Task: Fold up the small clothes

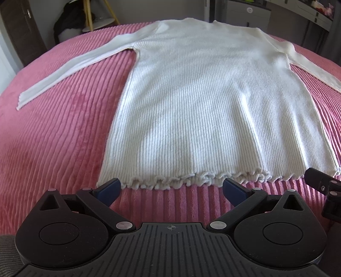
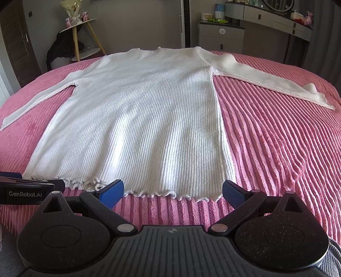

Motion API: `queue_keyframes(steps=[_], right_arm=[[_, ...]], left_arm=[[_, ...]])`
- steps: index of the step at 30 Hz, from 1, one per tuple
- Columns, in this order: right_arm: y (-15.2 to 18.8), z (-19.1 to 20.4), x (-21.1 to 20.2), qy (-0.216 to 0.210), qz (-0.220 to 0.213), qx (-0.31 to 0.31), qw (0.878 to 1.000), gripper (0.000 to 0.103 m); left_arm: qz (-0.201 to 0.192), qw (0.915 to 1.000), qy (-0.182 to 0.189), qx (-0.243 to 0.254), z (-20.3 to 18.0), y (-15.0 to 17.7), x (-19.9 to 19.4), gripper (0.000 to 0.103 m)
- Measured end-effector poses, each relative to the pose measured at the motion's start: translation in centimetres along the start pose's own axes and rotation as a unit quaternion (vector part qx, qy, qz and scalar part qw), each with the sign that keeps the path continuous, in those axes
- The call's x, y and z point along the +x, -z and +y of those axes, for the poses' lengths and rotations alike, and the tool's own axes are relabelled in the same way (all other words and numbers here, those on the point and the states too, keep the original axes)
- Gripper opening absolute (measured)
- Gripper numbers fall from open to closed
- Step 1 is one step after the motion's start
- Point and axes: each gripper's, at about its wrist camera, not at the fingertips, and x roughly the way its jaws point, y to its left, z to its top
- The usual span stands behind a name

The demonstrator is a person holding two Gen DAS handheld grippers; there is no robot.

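Note:
A white ribbed long-sleeved sweater [image 1: 202, 102] lies flat on a pink ribbed bedspread [image 1: 59, 138], its ruffled hem nearest me and both sleeves spread outward. It also shows in the right wrist view [image 2: 138, 119]. My left gripper [image 1: 171, 188] is open and empty, its blue-padded fingers just short of the left part of the hem. My right gripper [image 2: 172, 190] is open and empty, just short of the right part of the hem. Each gripper shows at the edge of the other's view: the right one [image 1: 319, 183] and the left one [image 2: 32, 187].
The bedspread [image 2: 277, 138] fills both views. Beyond the bed stand a small round side table with yellow legs [image 2: 85, 34], a dark door [image 2: 15, 42], a grey drawer unit [image 2: 221, 36] and a dressing table [image 2: 277, 19].

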Motion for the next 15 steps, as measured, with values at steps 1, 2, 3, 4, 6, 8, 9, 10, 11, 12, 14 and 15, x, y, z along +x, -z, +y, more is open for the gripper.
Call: queue_keyframes(steps=[1,2,3,4,6,8,9,10,11,12,14,15], right_arm=[[0.0,0.0,0.0,-0.001,0.000,-0.001,1.000,0.099],[0.0,0.1,0.1,-0.002,0.001,-0.001,1.000,0.099],[-0.1,0.0,0.2,-0.004,0.001,-0.001,1.000,0.099],[0.0,0.0,0.2,-0.006,0.001,0.000,1.000,0.099],[0.0,-0.1,0.2,-0.013,0.000,0.003,1.000,0.099],[-0.1,-0.2,0.3,-0.019,0.000,0.007,1.000,0.099],[-0.1,-0.3,0.3,-0.023,0.000,0.010,1.000,0.099],[-0.1,-0.4,0.3,-0.028,-0.002,0.013,1.000,0.099],[-0.1,-0.5,0.3,-0.032,-0.004,0.017,0.999,0.099],[-0.2,-0.6,0.3,-0.035,-0.006,0.021,0.999,0.099],[-0.3,-0.8,0.4,-0.049,-0.009,0.029,0.998,0.099],[-0.4,-1.0,0.5,-0.061,-0.008,0.032,0.998,0.099]], left_arm=[[0.000,1.0000,0.000,0.000,0.0,0.0,0.1,0.103],[0.001,1.0000,0.000,-0.001,0.0,0.0,0.1,0.103],[0.001,1.0000,0.000,-0.002,0.0,-0.1,0.1,0.103],[0.000,1.0000,0.002,-0.004,0.1,-0.1,0.1,0.103],[-0.002,1.0000,0.004,-0.008,0.1,-0.2,0.1,0.103],[-0.003,0.9999,0.006,-0.011,0.2,-0.3,0.1,0.103],[-0.004,0.9999,0.007,-0.013,0.2,-0.3,0.1,0.103],[-0.006,0.9998,0.010,-0.015,0.3,-0.4,0.0,0.103],[-0.008,0.9998,0.012,-0.017,0.3,-0.4,0.0,0.103],[-0.008,0.9997,0.013,-0.018,0.3,-0.5,0.0,0.103],[-0.007,0.9996,0.018,-0.020,0.3,-0.7,0.1,0.103],[-0.007,0.9995,0.021,-0.022,0.4,-0.7,0.1,0.103]])
